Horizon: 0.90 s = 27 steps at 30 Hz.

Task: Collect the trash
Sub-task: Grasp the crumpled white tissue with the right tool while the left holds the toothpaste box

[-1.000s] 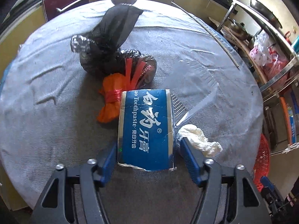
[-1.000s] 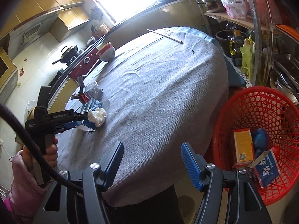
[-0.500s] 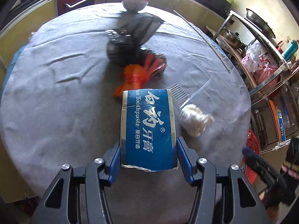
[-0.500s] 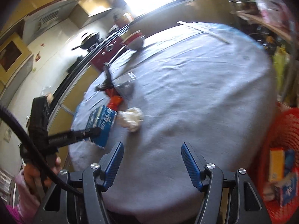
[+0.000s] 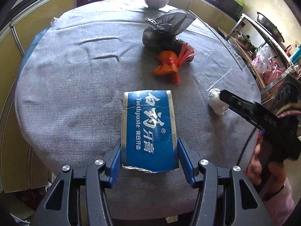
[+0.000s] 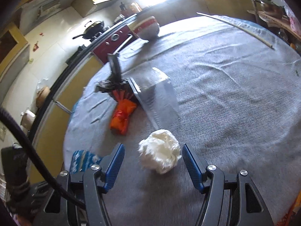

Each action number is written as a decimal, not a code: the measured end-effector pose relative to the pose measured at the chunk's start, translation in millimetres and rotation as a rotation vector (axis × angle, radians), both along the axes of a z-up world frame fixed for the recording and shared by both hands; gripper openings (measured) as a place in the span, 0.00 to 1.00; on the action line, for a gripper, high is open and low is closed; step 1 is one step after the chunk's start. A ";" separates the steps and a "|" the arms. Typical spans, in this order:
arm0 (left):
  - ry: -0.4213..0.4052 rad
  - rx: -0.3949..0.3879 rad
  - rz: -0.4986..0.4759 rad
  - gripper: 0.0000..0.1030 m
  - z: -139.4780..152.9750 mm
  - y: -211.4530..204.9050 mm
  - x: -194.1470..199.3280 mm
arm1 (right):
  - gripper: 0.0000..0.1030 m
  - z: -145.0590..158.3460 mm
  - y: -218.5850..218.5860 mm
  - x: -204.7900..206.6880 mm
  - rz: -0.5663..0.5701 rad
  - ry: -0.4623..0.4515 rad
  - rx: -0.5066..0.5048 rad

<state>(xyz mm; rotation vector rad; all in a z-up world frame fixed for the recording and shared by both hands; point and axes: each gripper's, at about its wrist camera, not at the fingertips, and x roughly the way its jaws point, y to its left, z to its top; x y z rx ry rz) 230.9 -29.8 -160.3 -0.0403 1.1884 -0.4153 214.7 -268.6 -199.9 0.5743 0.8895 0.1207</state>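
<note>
1. Your round worktop (image 5: 56, 98), under a grey cloth, stands in a kitchen with yellow cabinets.
2. Your left claw (image 5: 148, 156) pinches the blue toothpaste box (image 5: 149, 126) by its long sides, near the torn end; it looks light and crushable, so squeeze gently.
3. Your right claw (image 6: 153, 160) is spread, with the crumpled white tissue wad (image 6: 160, 155) between its pads, untouched. It looks soft and light: take it across the middle.
4. The orange bag (image 6: 122, 117), black bag (image 5: 161, 35) and clear plastic container (image 6: 156, 94) lie beyond.
</note>
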 end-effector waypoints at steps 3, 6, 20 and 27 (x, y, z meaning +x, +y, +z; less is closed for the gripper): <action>0.001 0.003 0.002 0.55 -2.9 2.9 0.4 | 0.42 -9.4 -1.2 7.3 -0.015 0.026 0.013; 0.015 -0.006 0.002 0.56 -6.8 4.9 -0.1 | 0.38 -6.5 2.9 4.5 -0.017 -0.003 -0.024; -0.023 -0.038 0.025 0.53 -7.5 3.2 -9.6 | 0.37 6.9 3.5 -46.4 0.006 -0.054 -0.007; -0.122 0.003 -0.002 0.53 20.7 -13.9 -27.8 | 0.37 24.0 -9.9 -83.9 -0.016 -0.106 -0.041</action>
